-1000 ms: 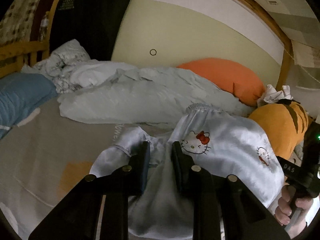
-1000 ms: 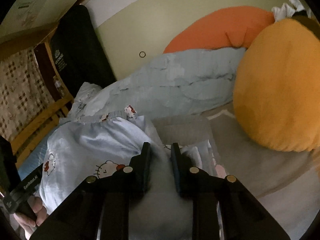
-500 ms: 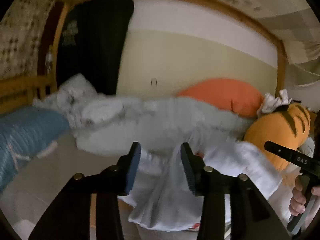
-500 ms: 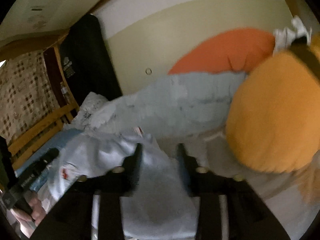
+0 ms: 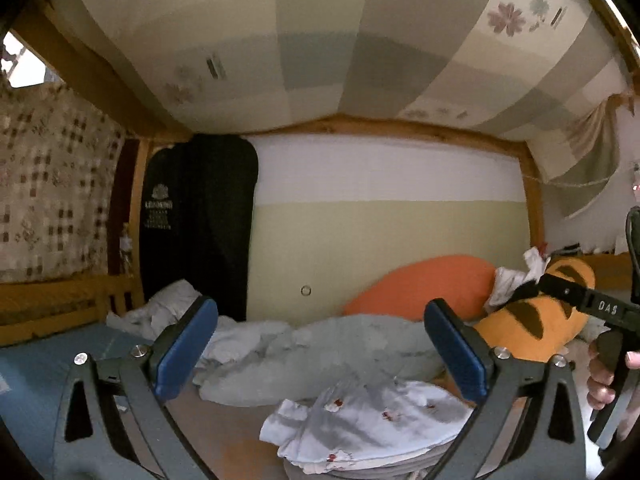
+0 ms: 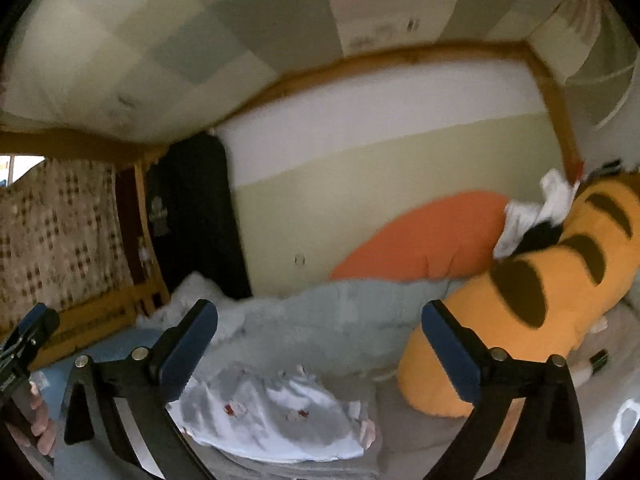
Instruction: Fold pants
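Observation:
The pale blue pants (image 5: 372, 428) with small red and white cat prints lie loosely bunched on the bed, low in the left wrist view. They also show in the right wrist view (image 6: 276, 424). My left gripper (image 5: 320, 354) is wide open, empty and raised above and in front of the pants. My right gripper (image 6: 320, 354) is wide open and empty too, above the pants. The right gripper's body (image 5: 600, 312) shows at the right edge of the left wrist view, and the left gripper's body (image 6: 24, 340) shows at the left edge of the right wrist view.
A crumpled pale grey-blue blanket (image 5: 332, 344) lies behind the pants. An orange pillow (image 5: 424, 284) and an orange striped tiger plush (image 6: 532, 292) sit at the right. A wooden bed rail (image 5: 52, 308) runs along the left. A dark hanging bag (image 5: 196, 224) stands at the back.
Both grippers were shut on the pants. They opened, let the pants drop onto the bed, and lifted up and tilted back, so the ceiling now fills the upper view.

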